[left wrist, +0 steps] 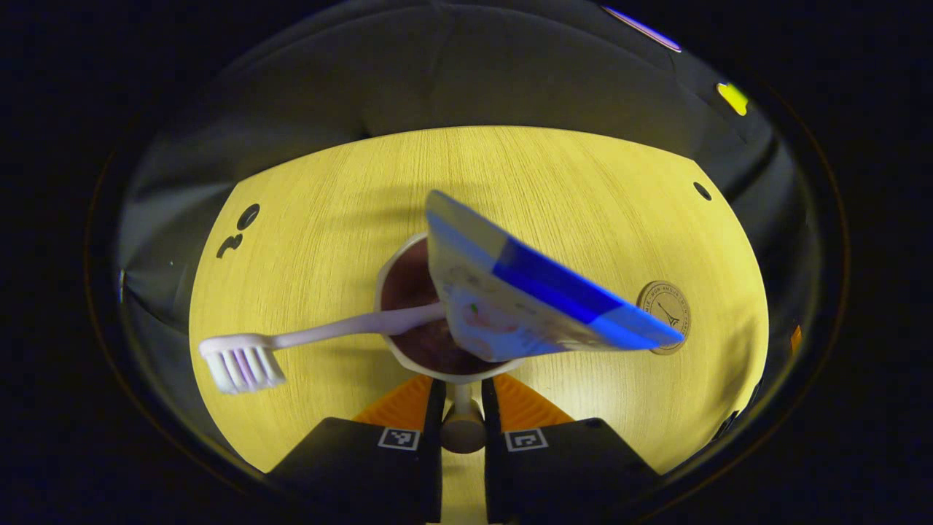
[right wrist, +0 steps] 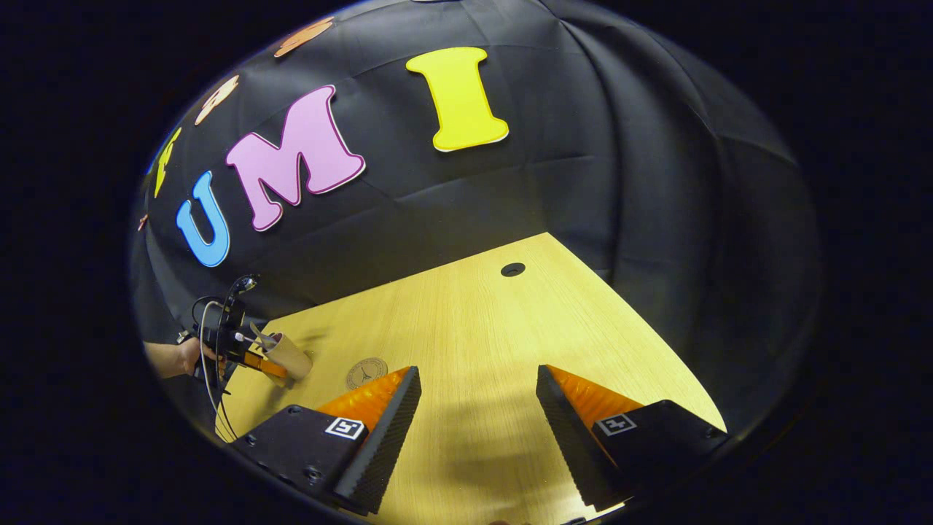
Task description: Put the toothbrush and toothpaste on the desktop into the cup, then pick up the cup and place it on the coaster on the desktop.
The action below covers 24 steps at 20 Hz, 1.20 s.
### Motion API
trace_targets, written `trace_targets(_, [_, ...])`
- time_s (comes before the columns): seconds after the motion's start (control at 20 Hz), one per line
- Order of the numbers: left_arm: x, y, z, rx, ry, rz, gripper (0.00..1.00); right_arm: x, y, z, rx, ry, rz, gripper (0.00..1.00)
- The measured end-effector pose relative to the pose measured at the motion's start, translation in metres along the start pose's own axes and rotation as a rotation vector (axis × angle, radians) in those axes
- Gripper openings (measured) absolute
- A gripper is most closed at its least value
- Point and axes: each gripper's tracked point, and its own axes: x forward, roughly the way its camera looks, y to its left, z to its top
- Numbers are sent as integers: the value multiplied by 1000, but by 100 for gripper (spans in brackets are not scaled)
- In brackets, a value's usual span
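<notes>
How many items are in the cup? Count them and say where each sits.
2. In the cup, held by the left gripper, the toothbrush leans out left, bristles outside; the toothpaste tube leans right, toward the coaster. Something smaller may be hidden beneath.

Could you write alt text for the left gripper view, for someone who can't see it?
A hand-held gripper grips a cup holding a toothbrush and toothpaste tube, above a wooden desktop. A round coaster lies to the right.
</notes>
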Motion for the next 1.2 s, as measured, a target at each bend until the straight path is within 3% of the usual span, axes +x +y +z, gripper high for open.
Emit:
trace_targets(0.05, [0,-1,-1,-7,-3,-7,27,-2,0,0,2,0,-5,98])
trace_targets(0.2, [-4,-4,0,-15,-15,-26,25,-10,1,3,1,-9,-24,98])
trace_targets(0.45, [-34,-24,23,120,-90,-28,25,-22,0,6,16,-22,-38,98])
trace_targets(0.6, [-50,-58,31,178,-127,-80,29,-29,-2,8,25,-34,-49,98])
trace_targets(0.65, [-55,-72,32,194,-135,-102,24,-32,-4,5,29,-35,-53,98])
trace_targets(0.8, [-62,-111,33,264,-146,-158,24,-39,-7,3,41,-38,-64,98])
trace_targets(0.85, [-61,-124,33,293,-148,-177,29,-42,-9,1,43,-38,-68,98])
trace_targets(0.9, [-61,-136,31,321,-144,-195,24,-46,-12,-1,45,-38,-71,98])
trace_targets(1.2, [-51,-190,15,433,-93,-256,25,-60,-28,-9,59,-33,-94,98])
